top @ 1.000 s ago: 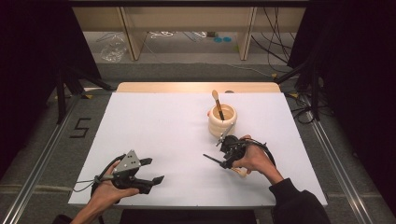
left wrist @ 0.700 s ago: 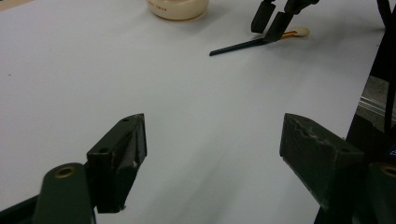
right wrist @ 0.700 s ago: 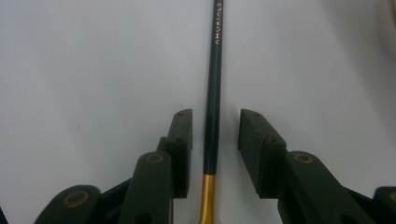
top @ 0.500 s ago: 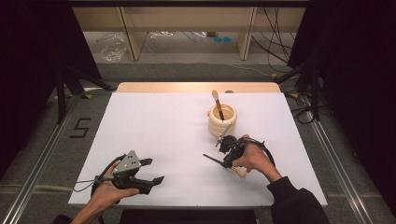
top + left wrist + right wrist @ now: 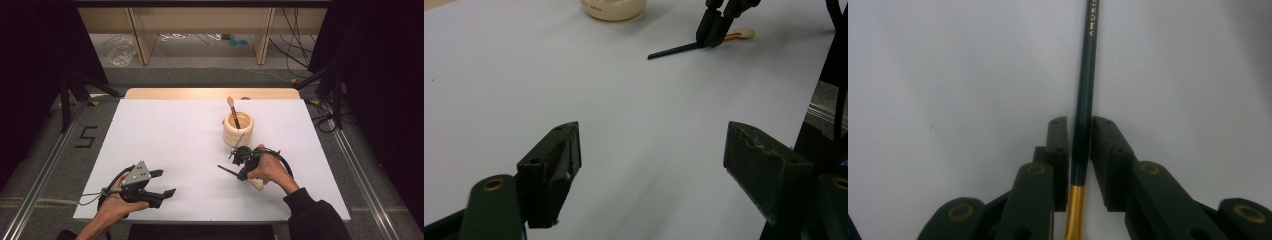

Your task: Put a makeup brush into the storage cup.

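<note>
My right gripper [image 5: 1079,150] has just been closing and now clamps the brush [image 5: 1084,95] lying on the tabletop [image 5: 165,135]. The cup [image 5: 238,131] with a second brush [image 5: 233,111] stands just beyond it. My left gripper [image 5: 651,165] rests released, well apart.

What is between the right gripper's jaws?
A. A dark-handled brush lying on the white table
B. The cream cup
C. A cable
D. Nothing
A: in the right gripper view the right gripper has its jaws closed around the dark handle of the brush, which lies flat on the table, apart from the cup.
</note>
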Demonstrator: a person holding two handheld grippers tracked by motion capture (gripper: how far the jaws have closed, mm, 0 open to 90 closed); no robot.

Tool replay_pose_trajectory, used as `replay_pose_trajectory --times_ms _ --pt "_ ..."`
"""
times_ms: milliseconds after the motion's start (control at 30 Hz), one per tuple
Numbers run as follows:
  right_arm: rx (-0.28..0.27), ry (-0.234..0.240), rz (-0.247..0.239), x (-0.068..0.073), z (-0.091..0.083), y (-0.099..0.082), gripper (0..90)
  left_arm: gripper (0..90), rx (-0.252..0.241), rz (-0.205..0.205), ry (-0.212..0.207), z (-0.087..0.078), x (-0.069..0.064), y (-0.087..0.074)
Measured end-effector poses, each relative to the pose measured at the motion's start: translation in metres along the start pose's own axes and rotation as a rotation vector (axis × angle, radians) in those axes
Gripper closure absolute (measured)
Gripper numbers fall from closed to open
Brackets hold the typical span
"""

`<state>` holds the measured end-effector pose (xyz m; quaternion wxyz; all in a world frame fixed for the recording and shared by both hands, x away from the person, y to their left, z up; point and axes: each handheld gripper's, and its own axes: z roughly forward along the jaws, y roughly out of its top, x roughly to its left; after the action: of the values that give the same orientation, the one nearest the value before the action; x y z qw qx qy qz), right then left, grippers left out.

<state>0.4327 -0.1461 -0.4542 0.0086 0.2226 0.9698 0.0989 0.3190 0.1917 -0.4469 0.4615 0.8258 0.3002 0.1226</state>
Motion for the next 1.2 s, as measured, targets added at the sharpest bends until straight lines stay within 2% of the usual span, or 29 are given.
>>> replay_pose_trajectory --times_ms 67,100,133,200,267,333,400,433,467,533,633,700,800,1067,1100,1200 --pt "0.006 0.003 0.002 -0.002 0.0 0.0 80.5 23.2 -0.01 -0.006 0.005 0.0 -0.001 0.0" --pt "0.001 0.001 -0.02 -0.003 0.001 0.0 81.3 23.2 -0.012 -0.007 0.008 0.0 -0.001 0.0" --pt "0.016 0.004 -0.001 -0.002 0.0 0.001 81.8 23.2 -0.006 -0.004 0.009 0.0 -0.001 0.001" --pt "0.026 0.001 0.003 -0.001 0.0 0.003 82.1 23.2 -0.01 -0.004 0.005 0.0 -0.001 0.0" --pt "0.026 -0.011 -0.024 -0.002 0.001 0.004 82.2 23.2 -0.012 -0.006 0.009 0.0 -0.001 0.0" --pt "0.037 -0.009 -0.025 -0.002 0.001 0.005 82.2 23.2 -0.007 -0.002 0.01 0.0 0.0 0.0" --pt "0.042 -0.013 0.003 0.001 0.001 0.006 82.3 23.3 -0.01 -0.003 0.011 -0.001 -0.001 0.0" --pt "0.049 -0.013 -0.02 0.0 0.001 0.007 82.3 23.3 -0.009 -0.006 0.006 -0.001 -0.001 0.0" --pt "0.048 -0.002 0.006 0.002 0.001 0.008 82.3 23.3 -0.01 -0.003 0.007 -0.001 0.0 0.0" --pt "0.067 -0.004 0.006 0.003 0.001 0.009 82.3 23.3 -0.011 -0.007 0.008 0.0 -0.001 0.0" --pt "0.06 -0.014 0.013 0.004 0.002 0.01 82.4 23.4 -0.007 -0.005 0.006 0.0 -0.001 0.001" --pt "0.061 -0.026 -0.042 -0.001 0.003 0.009 82.5 23.4 -0.012 -0.007 0.011 0.0 -0.001 0.0" --pt "0.071 -0.035 -0.047 0.0 0.003 0.01 82.9 23.5 -0.009 0.004 0.008 -0.001 0.0 0.001" --pt "0.079 -0.046 -0.064 0.002 0.003 0.011 84.5 23.6 -0.011 -0.002 0.004 -0.002 0.001 0.0" --pt "0.088 -0.04 -0.042 0.005 0.002 0.012 84.5 23.6 -0.013 -0.002 0.004 -0.002 0.001 0.0" --pt "0.066 -0.042 -0.07 0.001 0.002 0.01 84.5 23.6 -0.01 -0.009 0.006 -0.002 0.001 0.0"
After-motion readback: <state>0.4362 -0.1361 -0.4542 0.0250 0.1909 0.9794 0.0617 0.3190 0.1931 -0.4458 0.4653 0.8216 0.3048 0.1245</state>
